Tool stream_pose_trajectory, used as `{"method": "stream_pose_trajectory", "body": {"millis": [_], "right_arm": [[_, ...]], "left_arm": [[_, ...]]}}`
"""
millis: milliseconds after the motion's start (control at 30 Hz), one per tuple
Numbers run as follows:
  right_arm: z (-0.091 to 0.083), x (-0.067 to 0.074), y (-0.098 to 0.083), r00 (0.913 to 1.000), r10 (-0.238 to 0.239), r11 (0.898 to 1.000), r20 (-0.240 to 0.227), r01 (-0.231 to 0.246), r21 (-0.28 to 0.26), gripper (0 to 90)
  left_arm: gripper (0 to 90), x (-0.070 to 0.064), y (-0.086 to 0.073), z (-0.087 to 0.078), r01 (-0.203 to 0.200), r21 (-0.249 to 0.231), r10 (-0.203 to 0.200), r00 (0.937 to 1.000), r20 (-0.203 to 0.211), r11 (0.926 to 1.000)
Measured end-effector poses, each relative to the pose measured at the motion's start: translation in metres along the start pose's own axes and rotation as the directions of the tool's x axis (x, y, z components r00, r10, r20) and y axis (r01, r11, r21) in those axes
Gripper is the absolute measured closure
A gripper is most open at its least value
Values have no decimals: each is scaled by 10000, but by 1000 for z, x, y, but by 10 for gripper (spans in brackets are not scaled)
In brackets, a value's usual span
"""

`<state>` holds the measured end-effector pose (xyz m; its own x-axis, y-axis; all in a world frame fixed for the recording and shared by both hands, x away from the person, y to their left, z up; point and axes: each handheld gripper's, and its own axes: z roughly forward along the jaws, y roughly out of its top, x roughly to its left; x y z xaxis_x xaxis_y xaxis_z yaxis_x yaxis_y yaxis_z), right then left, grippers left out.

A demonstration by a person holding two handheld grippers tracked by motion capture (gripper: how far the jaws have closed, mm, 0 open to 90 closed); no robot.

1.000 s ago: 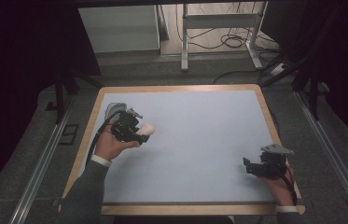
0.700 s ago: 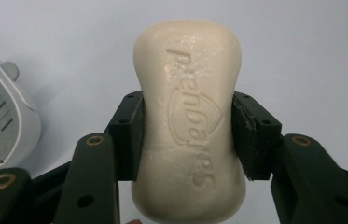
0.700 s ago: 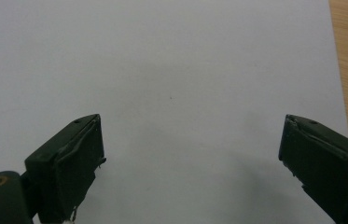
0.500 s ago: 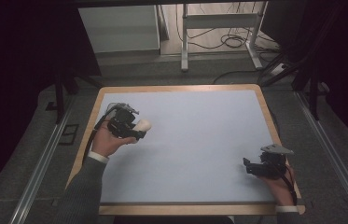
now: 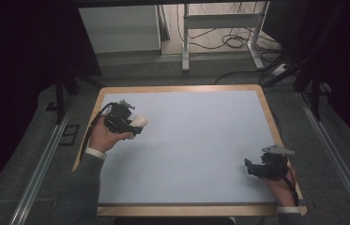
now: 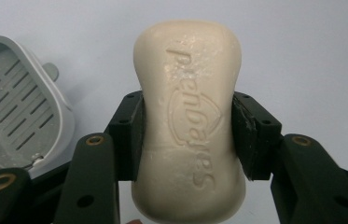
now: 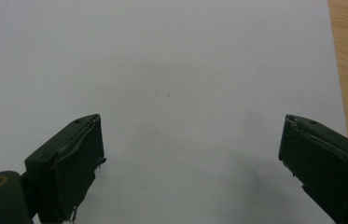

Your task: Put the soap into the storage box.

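Your right gripper (image 5: 252, 168) sits near the table's (image 5: 201, 140) close right corner, its jaws spread wide over bare surface with nothing between them. Farther off at the left side, your left gripper (image 6: 188, 135) is clamped on the bar of soap (image 6: 189, 116), the pads (image 6: 127, 135) pressing its two long sides at the waist, so the soap stands out past the fingertips. Just beyond it to the left lies the grey soap dish (image 6: 17, 107).

A grey carpeted floor (image 5: 201, 70) (dimly lit) carries a white cabinet (image 5: 121, 30) and tangled cables (image 5: 236, 40).
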<state>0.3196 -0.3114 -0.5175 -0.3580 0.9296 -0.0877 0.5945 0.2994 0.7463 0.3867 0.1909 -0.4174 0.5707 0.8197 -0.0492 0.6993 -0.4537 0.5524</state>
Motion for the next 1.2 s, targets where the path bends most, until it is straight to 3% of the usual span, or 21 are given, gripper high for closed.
{"method": "stream_pose_trajectory", "body": {"millis": [567,1200], "right_arm": [[-1,-1,0,10000,77,10000,34,-77,-58,65],[-1,-2,0,10000,66,10000,32,-66,-38,65]], "left_arm": [[495,21,10,-2,478,50,-475,9977,-490,9988],[495,44,14,2,1160,26,-1154,9899,-825,9932]]}}
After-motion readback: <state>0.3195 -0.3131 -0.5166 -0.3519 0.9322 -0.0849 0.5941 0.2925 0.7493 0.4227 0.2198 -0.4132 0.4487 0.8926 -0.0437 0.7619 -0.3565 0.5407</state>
